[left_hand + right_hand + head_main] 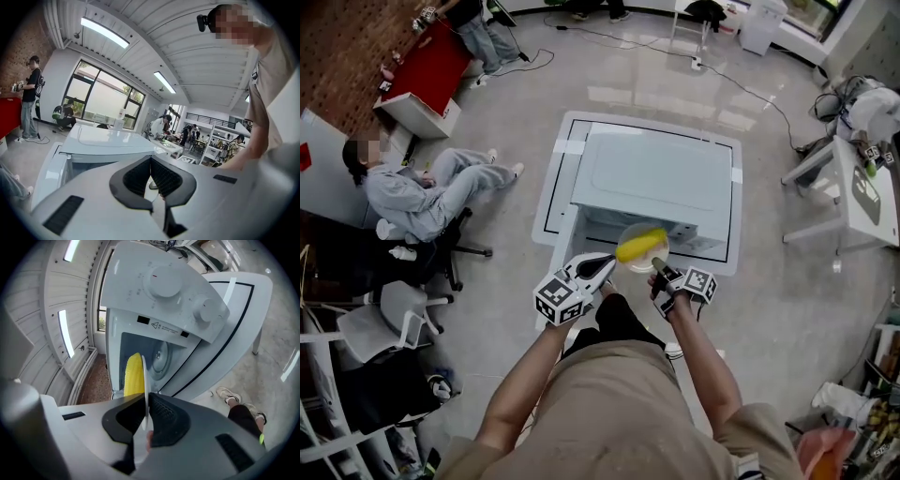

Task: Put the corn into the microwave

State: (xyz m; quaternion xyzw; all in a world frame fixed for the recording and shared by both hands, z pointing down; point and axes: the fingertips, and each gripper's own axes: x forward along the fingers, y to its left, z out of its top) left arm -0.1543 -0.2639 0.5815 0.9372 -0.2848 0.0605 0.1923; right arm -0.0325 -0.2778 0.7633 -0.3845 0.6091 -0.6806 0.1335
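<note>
A yellow corn cob [641,246] lies on a clear round plate [659,261]. My right gripper [657,266] is shut on the plate's near rim. In the right gripper view the plate [145,373] stands edge-on between the pads, with the corn [133,373] to its left. Just ahead is the white microwave [656,178], door [562,251] swung open to the left. Its cavity and turntable [160,355] show behind the plate. My left gripper [607,266] hovers to the left of the plate, jaws together and holding nothing. From the left gripper [151,161] I see the microwave [108,140] side-on.
The microwave stands on a low white platform [727,211] with a black border line. A person [422,192] sits on the floor at the left beside office chairs [403,314]. A white table [862,202] is at the right, and cables run across the floor behind.
</note>
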